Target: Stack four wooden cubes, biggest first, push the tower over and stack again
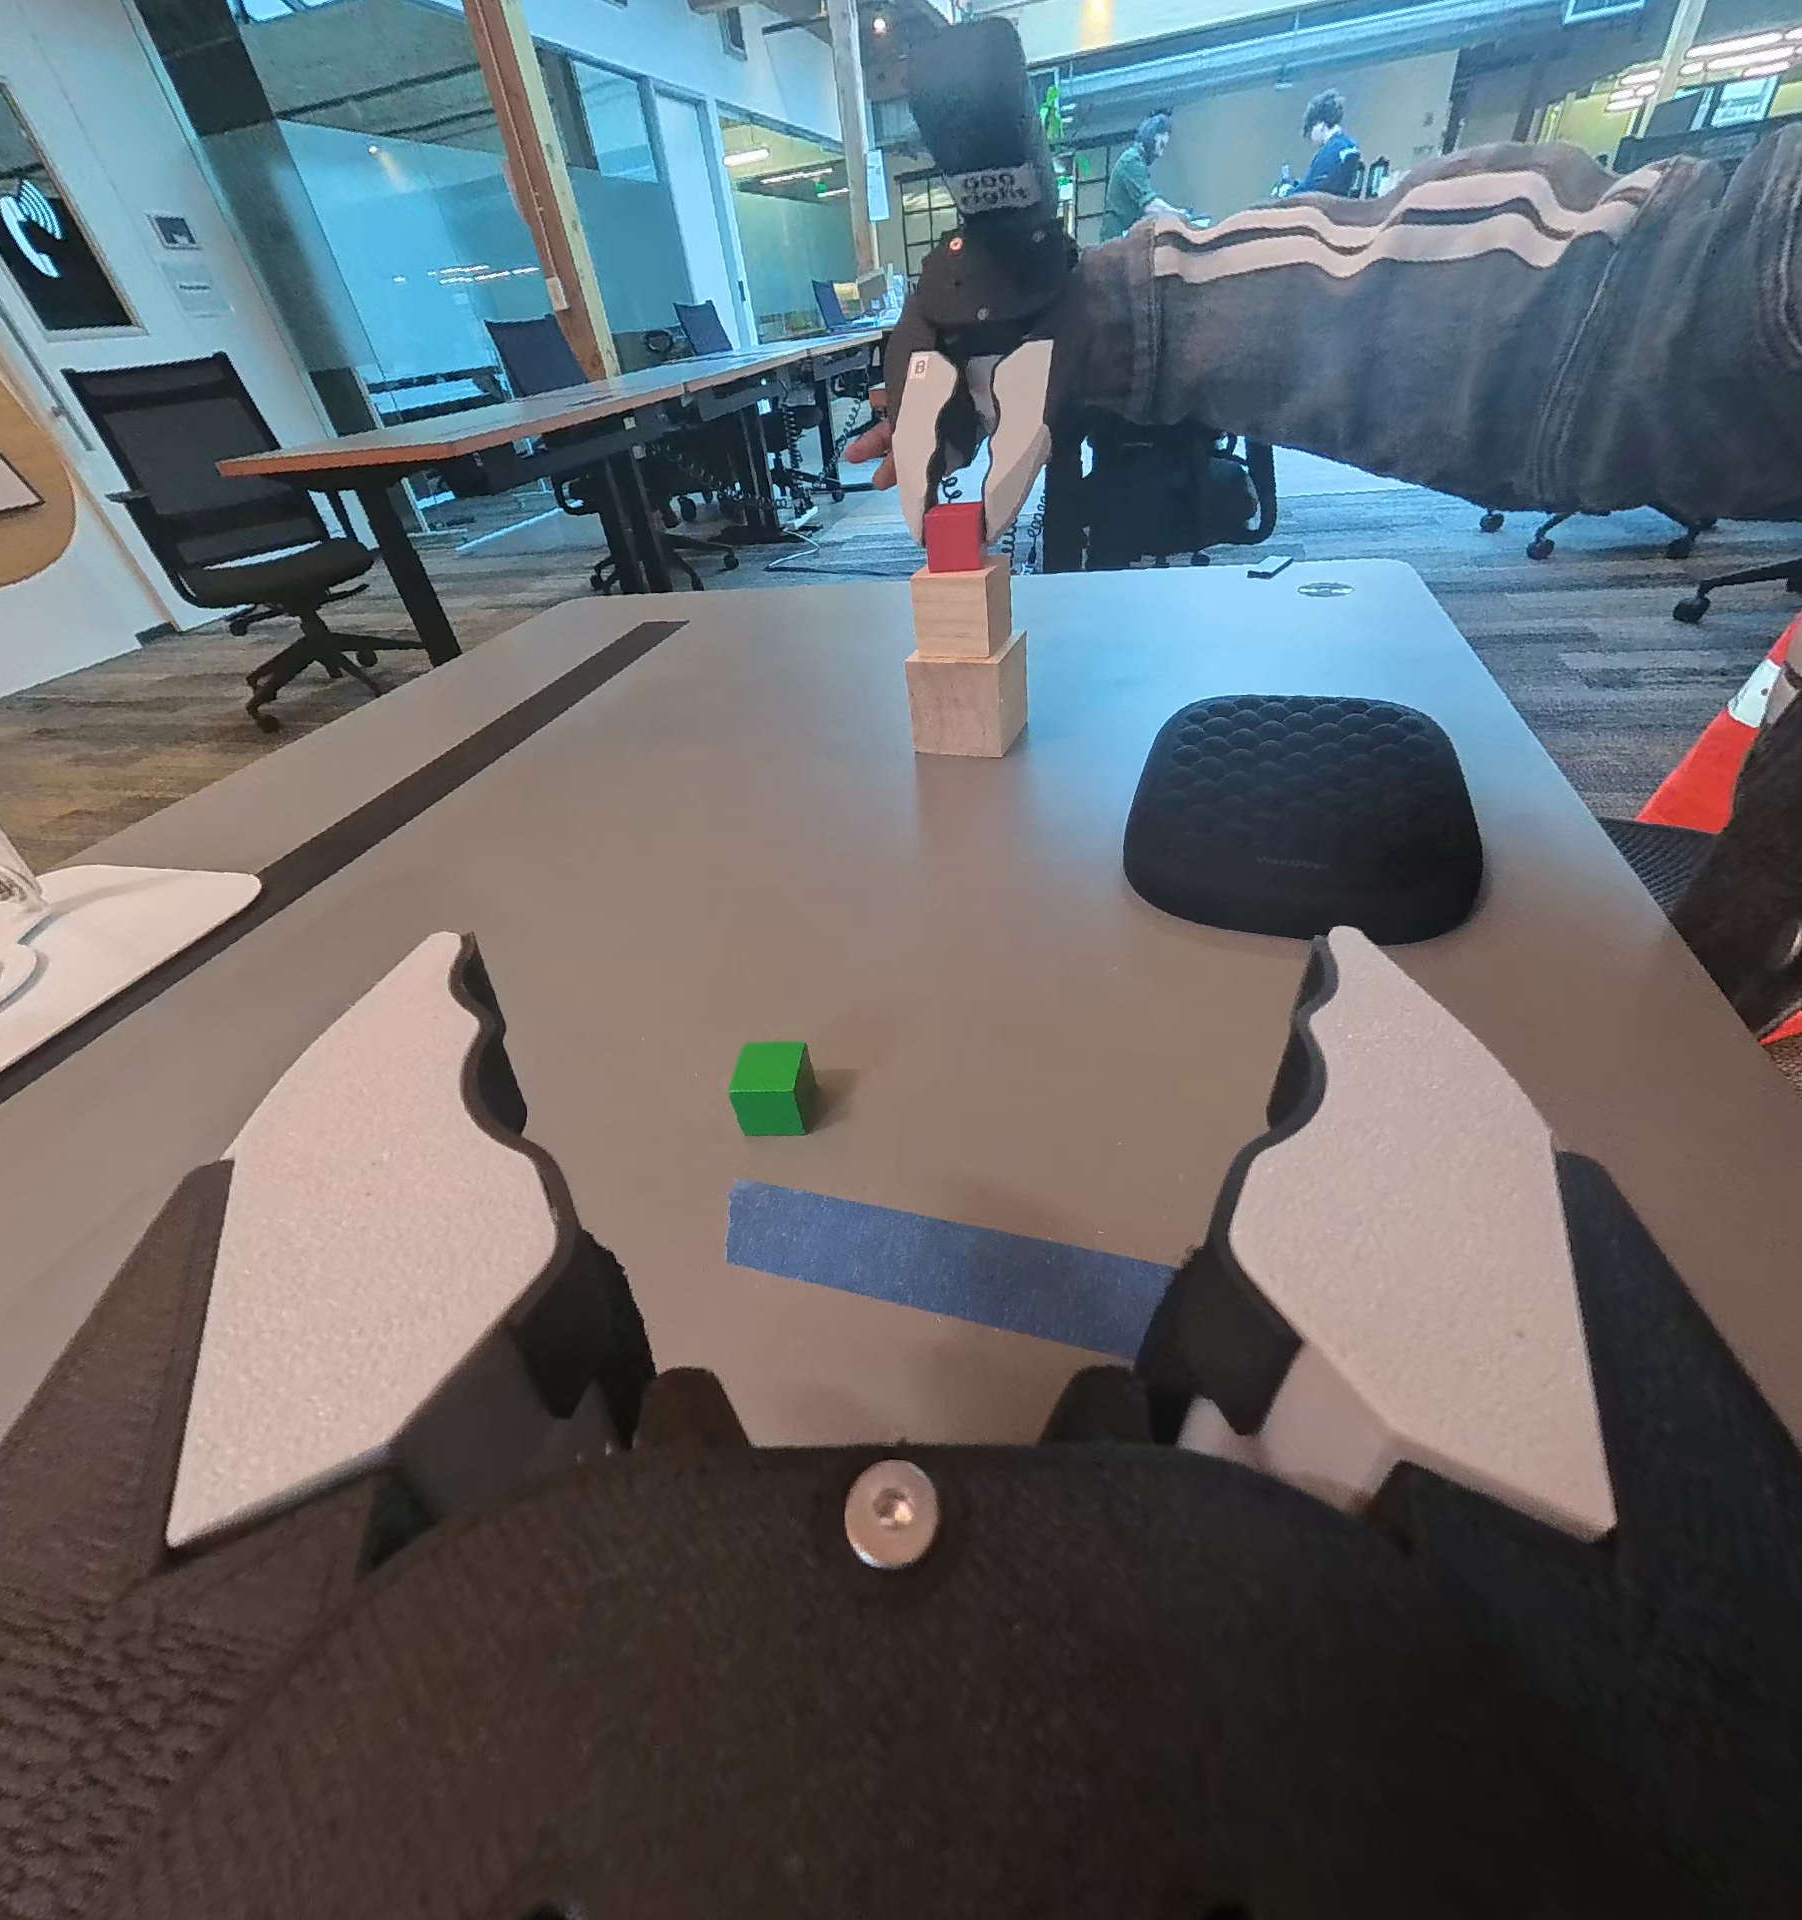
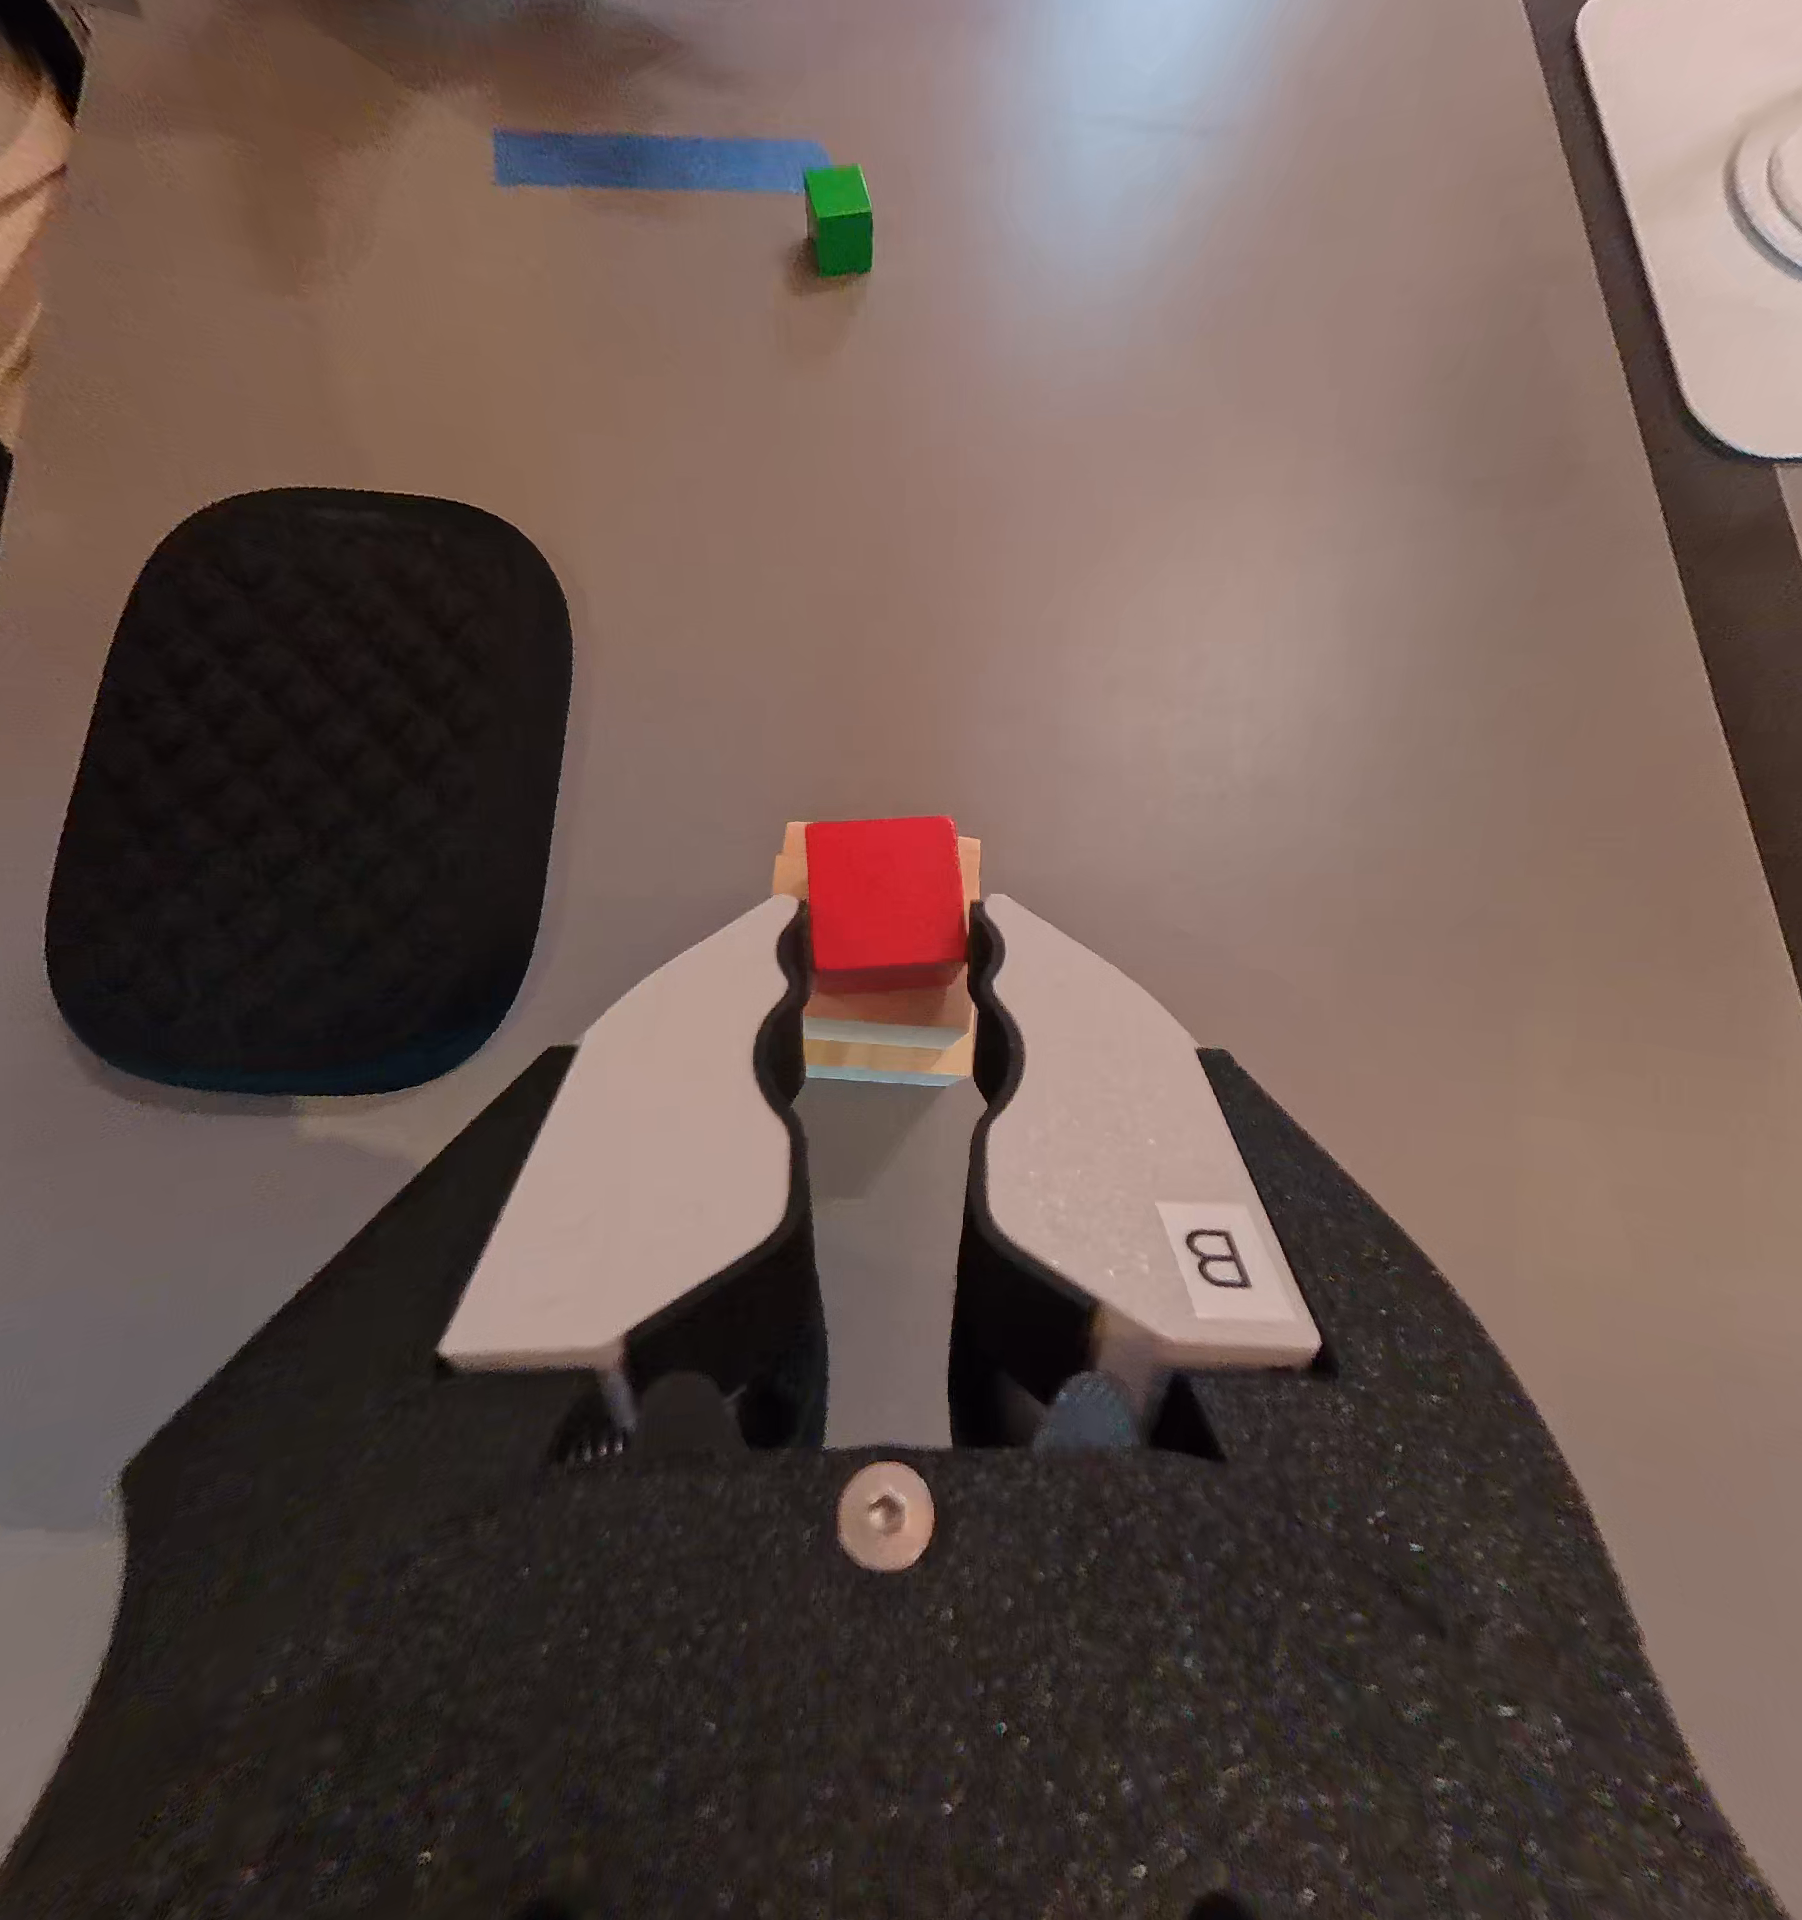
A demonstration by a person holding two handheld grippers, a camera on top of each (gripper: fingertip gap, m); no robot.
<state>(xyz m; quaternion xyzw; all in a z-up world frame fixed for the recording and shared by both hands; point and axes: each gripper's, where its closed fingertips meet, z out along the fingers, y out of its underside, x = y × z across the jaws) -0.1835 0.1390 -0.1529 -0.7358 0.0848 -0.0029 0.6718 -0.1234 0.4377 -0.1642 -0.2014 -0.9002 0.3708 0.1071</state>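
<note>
Red cube [image 2: 881,899] between right claw [image 2: 886,920] tips

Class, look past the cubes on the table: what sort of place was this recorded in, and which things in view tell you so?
Most likely an open-plan office: long wood-edged desks stand in rows, black mesh swivel chairs sit on wheels, and glass-walled rooms line the far side.

Four wooden cubes sit on one grey worktop [image 1: 668,883]: two plain wood cubes, the larger [image 1: 964,698] under the smaller [image 1: 959,606], one red cube [image 1: 952,536] atop them, and one green cube [image 1: 769,1089] apart. Also counted: one strip of blue tape [image 1: 938,1265], one black cushion pad [image 1: 1302,816], one white stand base [image 1: 97,935], and two grippers, left [image 1: 892,997] and right [image 1: 964,520].
</note>
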